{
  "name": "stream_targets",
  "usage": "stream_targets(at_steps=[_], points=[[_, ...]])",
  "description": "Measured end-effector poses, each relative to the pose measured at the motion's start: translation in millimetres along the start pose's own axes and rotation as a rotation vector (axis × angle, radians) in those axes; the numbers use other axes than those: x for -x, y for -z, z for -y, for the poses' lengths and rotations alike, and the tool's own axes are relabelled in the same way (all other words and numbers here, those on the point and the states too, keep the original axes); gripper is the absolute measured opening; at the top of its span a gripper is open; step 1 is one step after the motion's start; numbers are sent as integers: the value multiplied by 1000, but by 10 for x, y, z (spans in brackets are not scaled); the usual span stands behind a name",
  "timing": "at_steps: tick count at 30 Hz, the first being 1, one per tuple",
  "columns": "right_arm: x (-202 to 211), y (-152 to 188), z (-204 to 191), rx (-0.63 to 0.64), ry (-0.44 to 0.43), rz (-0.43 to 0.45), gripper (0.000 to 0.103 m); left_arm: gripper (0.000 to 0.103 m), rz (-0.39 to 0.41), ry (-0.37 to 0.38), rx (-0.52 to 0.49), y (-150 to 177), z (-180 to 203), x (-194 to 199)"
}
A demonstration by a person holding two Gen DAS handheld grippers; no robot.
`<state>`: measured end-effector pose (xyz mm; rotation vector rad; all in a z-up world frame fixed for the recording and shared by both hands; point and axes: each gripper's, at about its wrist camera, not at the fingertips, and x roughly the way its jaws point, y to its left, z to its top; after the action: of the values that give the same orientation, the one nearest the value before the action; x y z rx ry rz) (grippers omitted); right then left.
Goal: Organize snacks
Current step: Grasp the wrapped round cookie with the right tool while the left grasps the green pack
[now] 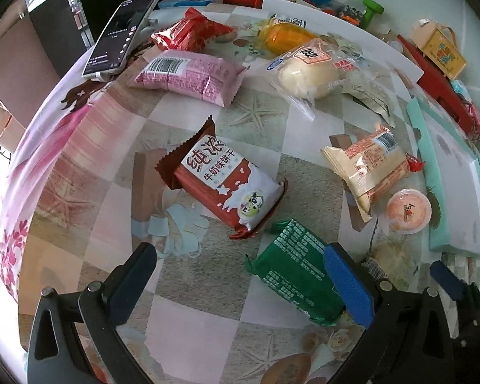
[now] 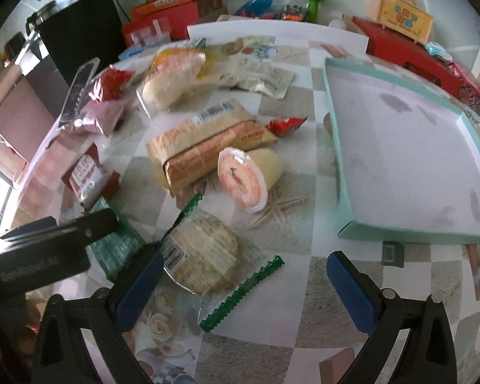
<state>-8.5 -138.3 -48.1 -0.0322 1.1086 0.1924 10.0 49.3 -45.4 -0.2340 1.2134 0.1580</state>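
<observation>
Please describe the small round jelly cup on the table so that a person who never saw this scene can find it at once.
Start at the large mint-green tray on the table's right side. Just to its left, beside the beige biscuit pack, lies the jelly cup. It is the only small round item there, tipped on its side with an orange-pink foil lid, while its neighbours are flat packets.

A home: patterned tablecloth [image 1: 89,166], phone [image 1: 121,35], gift boxes [image 2: 409,48].

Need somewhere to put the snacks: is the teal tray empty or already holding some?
Empty. The teal tray shows only its bare, smudged white floor in the right wrist view; every snack lies outside it on the table.
</observation>
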Motion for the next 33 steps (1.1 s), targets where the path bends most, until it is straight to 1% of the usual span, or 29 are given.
stream_targets(at_steps=[4,7,12,15,22,30,33], points=[[-73,-11,-61,27,-10,-12,103,103,-5,16,21,18,-62,-50],[-142,10,-119,55,9,-37,103,103,-9,26,26,24,-52,-28],[-165,15,-172,79,35,-30,103,103,-13,34,11,18,40,-61],[-174,-9,-135,53,49,-22,103,103,-9,30,5,14,105,-75],[-194,-35,125,-39,78,-12,103,103,-23,62,47,50,32,-87],[-163,-34,190,-57,78,-6,103,103,-21,60,60,162,-12,-58],[-108,54,205,-67,80,-4,103,103,-33,76,76,220,-57,-46]])
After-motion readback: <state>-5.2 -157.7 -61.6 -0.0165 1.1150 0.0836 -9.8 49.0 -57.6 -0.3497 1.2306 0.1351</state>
